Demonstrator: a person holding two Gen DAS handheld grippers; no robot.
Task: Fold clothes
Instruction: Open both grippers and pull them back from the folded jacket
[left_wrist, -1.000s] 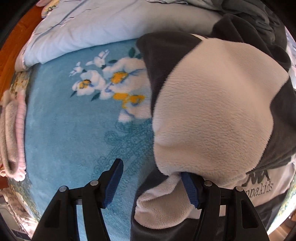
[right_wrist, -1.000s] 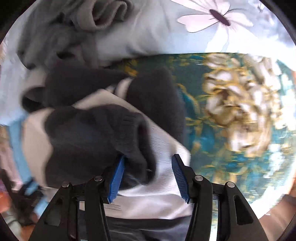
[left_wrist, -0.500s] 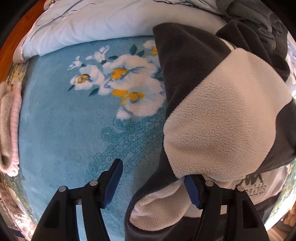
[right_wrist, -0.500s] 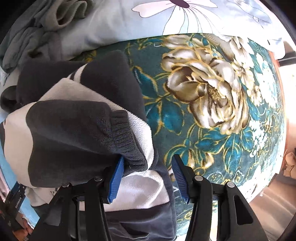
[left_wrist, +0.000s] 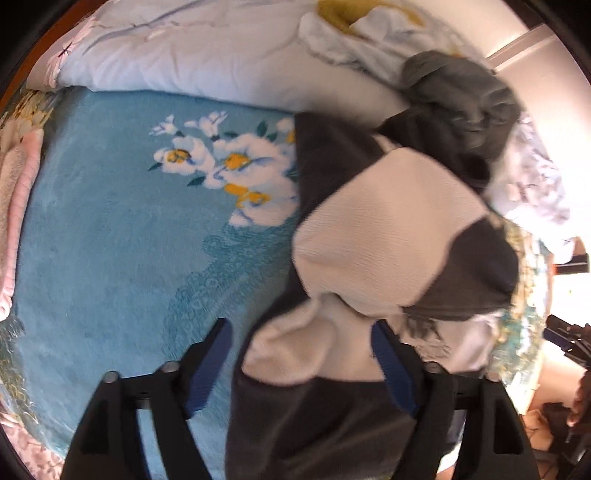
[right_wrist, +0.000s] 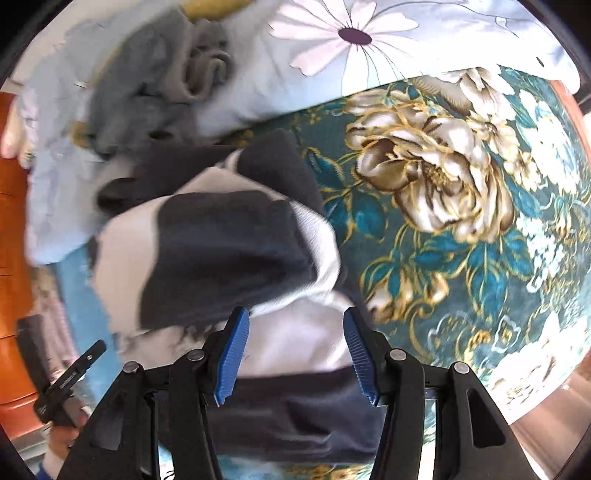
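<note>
Fleece, charcoal and cream: the sweatshirt (left_wrist: 388, 229) lies bunched on the bed, on the seam where the light blue floral blanket (left_wrist: 122, 229) meets the teal blanket (right_wrist: 461, 229) with big gold-edged flowers. Sweatshirt is the landmark for everything below.

Left gripper (left_wrist: 301, 363): jaws spread wide, blue pads on either side of a cream-and-charcoal flap at the near edge of the sweatshirt. Right pad touches or sits just beside the cloth; left pad is clear of it, over the blue blanket. Nothing clamped. Frame is motion-blurred here, so exact contact is hard to tell.

Right gripper (right_wrist: 297, 354): jaws also wide, straddling the pale near part of the sweatshirt just below a charcoal sleeve end. Pads are apart from each other with cloth between them, not pinched.

Beyond the sweatshirt: a crumpled grey garment (left_wrist: 461, 88) touching its far edge, lying on a pale floral quilt (left_wrist: 192, 55) that runs along the back of the bed. In the right wrist view the same grey garment (right_wrist: 177, 77) sits up-left of the sweatshirt.

Left of the sweatshirt, well apart, at the far edge of the blue blanket: a folded pink item (left_wrist: 16, 221).

Right wrist view, lower left of the sweatshirt: the other gripper's black body with a hand (right_wrist: 64, 428) on it.
</note>
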